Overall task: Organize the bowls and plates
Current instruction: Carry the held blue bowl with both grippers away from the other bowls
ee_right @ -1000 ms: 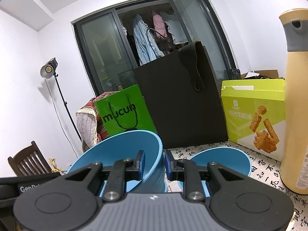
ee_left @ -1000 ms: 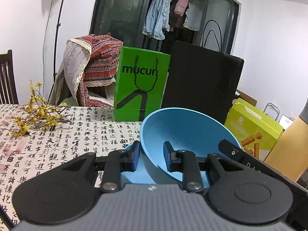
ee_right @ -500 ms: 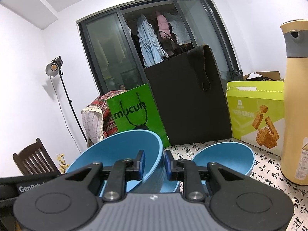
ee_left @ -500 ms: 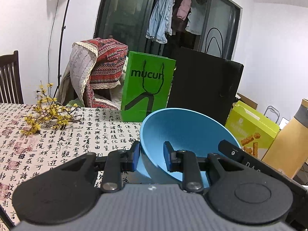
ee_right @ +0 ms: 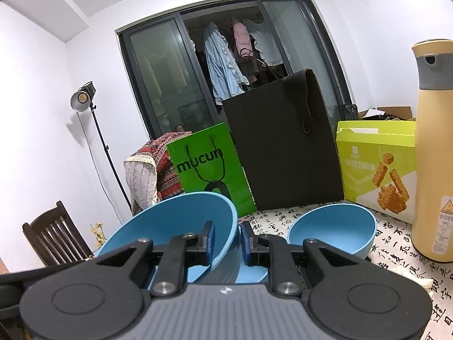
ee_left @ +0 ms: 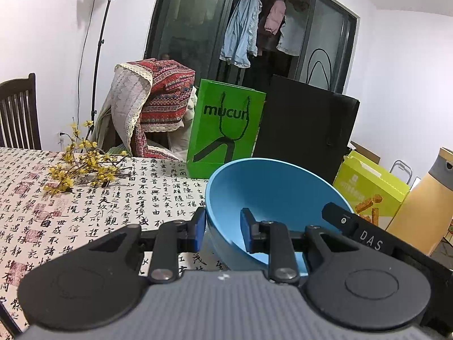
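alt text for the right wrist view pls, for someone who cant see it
The right gripper pinches the rim of a tilted blue bowl, one finger inside and one outside. A second blue bowl sits on the calligraphy-print tablecloth beyond, with a tan bottle to its right.

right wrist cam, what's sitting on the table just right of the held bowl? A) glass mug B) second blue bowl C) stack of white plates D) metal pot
B: a second blue bowl rests on the tablecloth, right of the bowl clamped in the right gripper.
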The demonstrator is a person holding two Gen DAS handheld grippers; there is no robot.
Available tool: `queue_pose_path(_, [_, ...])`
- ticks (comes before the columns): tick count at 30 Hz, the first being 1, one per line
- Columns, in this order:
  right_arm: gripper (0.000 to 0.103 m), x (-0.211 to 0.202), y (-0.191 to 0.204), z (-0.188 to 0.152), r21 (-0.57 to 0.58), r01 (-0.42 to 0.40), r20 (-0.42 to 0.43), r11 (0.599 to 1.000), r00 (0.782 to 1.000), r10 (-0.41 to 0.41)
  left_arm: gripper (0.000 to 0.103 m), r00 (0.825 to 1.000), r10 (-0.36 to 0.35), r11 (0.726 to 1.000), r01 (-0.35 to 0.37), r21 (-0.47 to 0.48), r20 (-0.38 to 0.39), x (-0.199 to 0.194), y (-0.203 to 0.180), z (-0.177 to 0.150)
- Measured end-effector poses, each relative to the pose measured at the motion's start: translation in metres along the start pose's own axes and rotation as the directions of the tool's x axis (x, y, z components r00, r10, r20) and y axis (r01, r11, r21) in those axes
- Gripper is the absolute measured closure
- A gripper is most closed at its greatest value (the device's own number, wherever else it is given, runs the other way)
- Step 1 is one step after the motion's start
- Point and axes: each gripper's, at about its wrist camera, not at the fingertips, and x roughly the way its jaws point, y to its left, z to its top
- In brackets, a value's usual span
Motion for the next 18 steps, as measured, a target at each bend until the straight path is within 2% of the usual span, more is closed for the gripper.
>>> queue_pose_path(18, [0.084,-0.017,0.038,-0.015,-0.030,-0.044,-0.010,0.999,0.999,0.044,0.077,0.999,0.032,0.999,-0.031,-0.038,0.024,-0.034,0.039,-0.007])
